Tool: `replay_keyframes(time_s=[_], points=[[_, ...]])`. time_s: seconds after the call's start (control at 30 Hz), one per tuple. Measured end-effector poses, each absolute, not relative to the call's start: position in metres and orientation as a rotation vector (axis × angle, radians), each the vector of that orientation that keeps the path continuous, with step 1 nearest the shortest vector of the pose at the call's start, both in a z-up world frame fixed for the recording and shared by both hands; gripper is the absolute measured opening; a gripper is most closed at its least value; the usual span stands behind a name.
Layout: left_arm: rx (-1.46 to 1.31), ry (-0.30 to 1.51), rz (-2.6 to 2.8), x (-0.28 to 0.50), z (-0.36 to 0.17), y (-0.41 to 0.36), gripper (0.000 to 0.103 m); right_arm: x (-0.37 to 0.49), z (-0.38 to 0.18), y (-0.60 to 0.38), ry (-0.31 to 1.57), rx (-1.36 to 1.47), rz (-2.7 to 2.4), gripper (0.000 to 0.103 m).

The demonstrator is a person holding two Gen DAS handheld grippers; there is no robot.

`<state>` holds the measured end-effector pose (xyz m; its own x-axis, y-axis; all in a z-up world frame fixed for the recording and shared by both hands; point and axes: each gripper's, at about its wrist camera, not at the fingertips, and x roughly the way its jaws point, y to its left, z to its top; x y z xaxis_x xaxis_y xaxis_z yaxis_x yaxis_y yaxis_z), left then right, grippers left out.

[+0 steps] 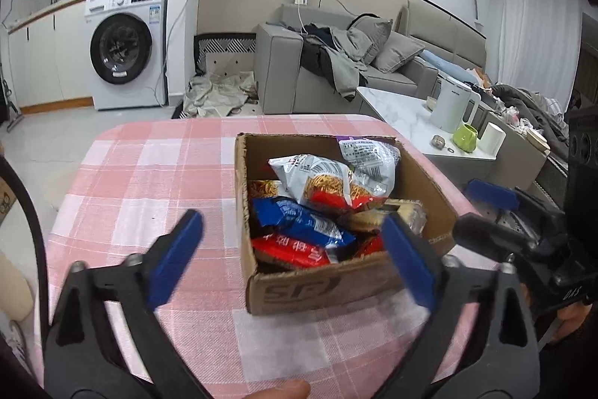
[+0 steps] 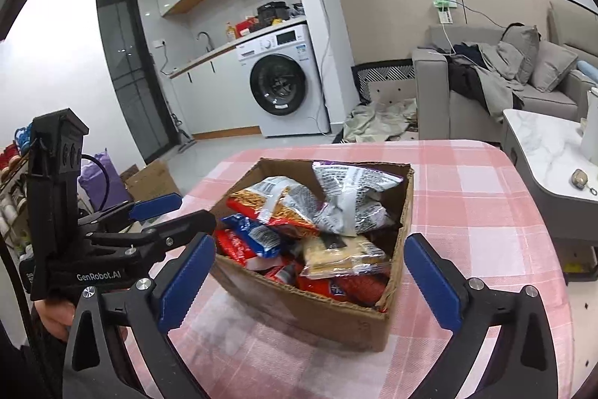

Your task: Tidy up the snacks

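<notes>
Two handheld grippers hover over a table (image 1: 149, 167) covered in a pink and white checked cloth, and we see both spread wide with nothing between their blue-padded fingers.

We see one open cardboard box (image 1: 317, 283) standing on the table, filled with snack packets. In the left wrist view, the left gripper (image 1: 295, 257) is near the box's near edge: its right finger (image 1: 407, 260) reaches over the near right corner of the box, above a pale cracker packet (image 1: 396, 215), while its left finger (image 1: 175, 257) hangs over bare cloth to the left of the box. We cannot tell whether the right finger touches the cardboard.

Inside the box, a silver and red packet of stick snacks (image 1: 325, 182) lies on top at the middle, a silver packet printed with small text (image 1: 370, 156) leans at the far right, a blue packet (image 1: 299, 219) lies nearer, and a red packet (image 1: 291, 253) sits against the near wall.

In the right wrist view, the right gripper (image 2: 310, 279) faces the same box (image 2: 310, 316), which lies between and just beyond its two fingers (image 2: 187, 283). The left gripper (image 2: 164, 212) shows there at the left of the box, held in a hand (image 2: 56, 316).

Beyond the table we see a washing machine (image 1: 123, 47) at the far left and a grey sofa (image 1: 336, 70) at the far right.
</notes>
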<state>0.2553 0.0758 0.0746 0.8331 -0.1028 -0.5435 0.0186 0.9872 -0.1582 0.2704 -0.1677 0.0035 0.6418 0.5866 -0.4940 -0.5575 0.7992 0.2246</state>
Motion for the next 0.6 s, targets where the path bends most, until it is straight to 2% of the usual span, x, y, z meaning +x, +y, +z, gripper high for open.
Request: replay_keyframes(time_s=[0.6], points=[[-0.104,0.473,0.004,0.184,0.057,0.081,0.102,0.232,-0.014,-0.185,0.457,0.08,0.659,0.103]])
